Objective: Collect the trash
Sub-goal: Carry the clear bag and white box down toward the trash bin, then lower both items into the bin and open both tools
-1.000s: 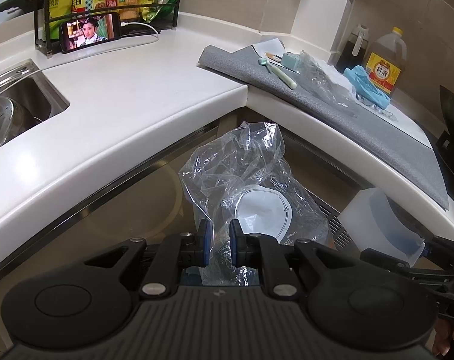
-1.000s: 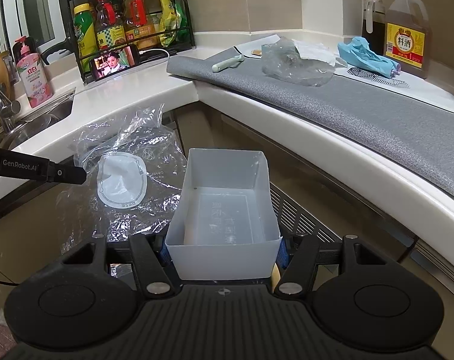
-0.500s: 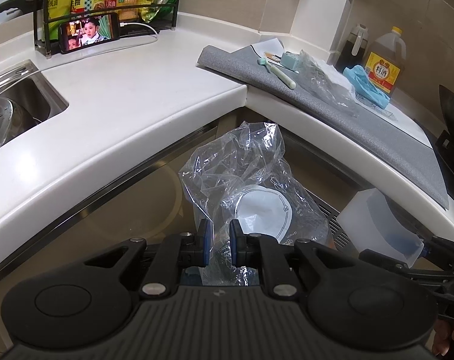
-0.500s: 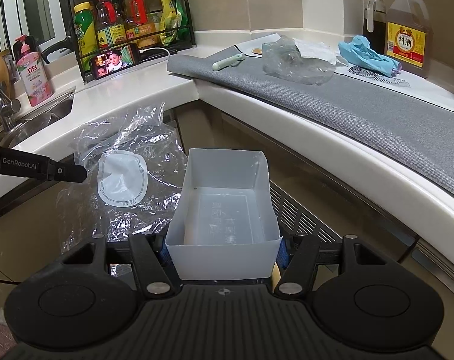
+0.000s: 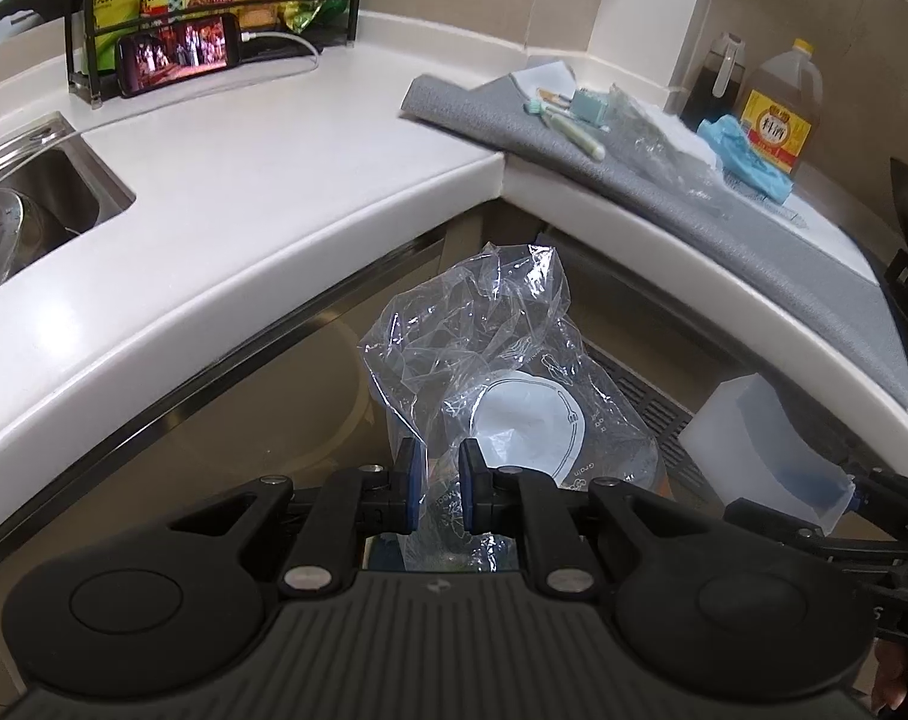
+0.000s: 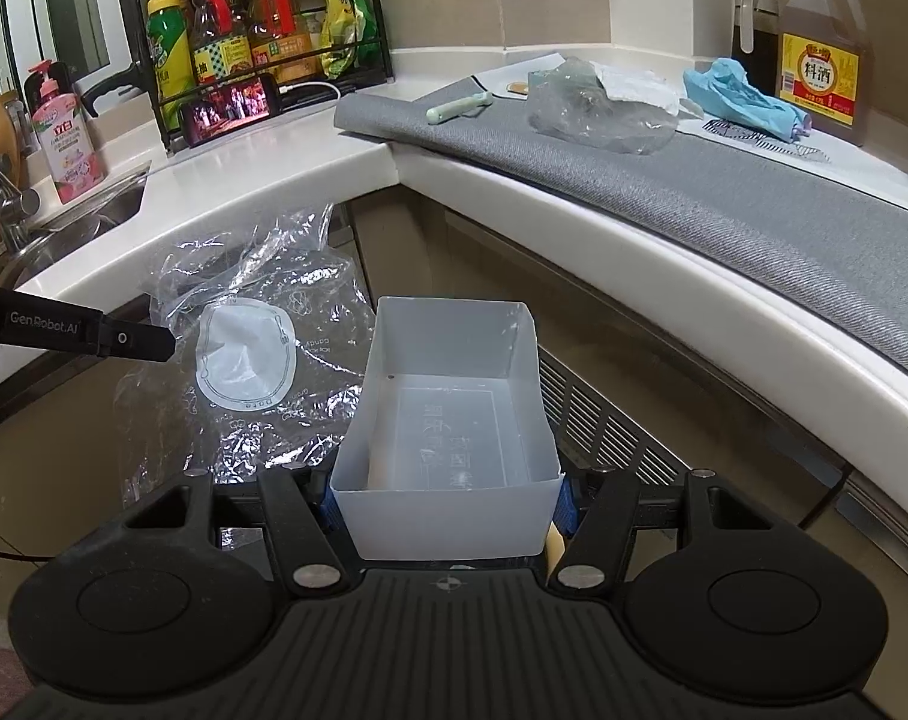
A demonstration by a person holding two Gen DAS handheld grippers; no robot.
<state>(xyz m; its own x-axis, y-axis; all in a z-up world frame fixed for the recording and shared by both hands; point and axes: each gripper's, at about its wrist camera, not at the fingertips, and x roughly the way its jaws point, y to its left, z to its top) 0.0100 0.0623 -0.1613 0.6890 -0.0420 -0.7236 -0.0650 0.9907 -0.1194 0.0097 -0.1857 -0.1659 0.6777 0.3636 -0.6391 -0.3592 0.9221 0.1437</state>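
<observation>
Left hand-held gripper point(image 5: 436, 483) pinches my clear plastic bag point(image 5: 490, 372) at frame centre, right hand-held gripper point(image 6: 445, 495) clamps the white plastic box point(image 6: 448, 420); next, I judge, box into bag.

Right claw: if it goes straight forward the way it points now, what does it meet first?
Probably the white counter edge. The right claw holds the white box, which would arrive first; past it the edge looks nearest, though depth is unclear.

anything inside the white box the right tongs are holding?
The white box looks empty: bare floor with faint raised lettering. Its near wall hides the front strip of the floor.
</observation>
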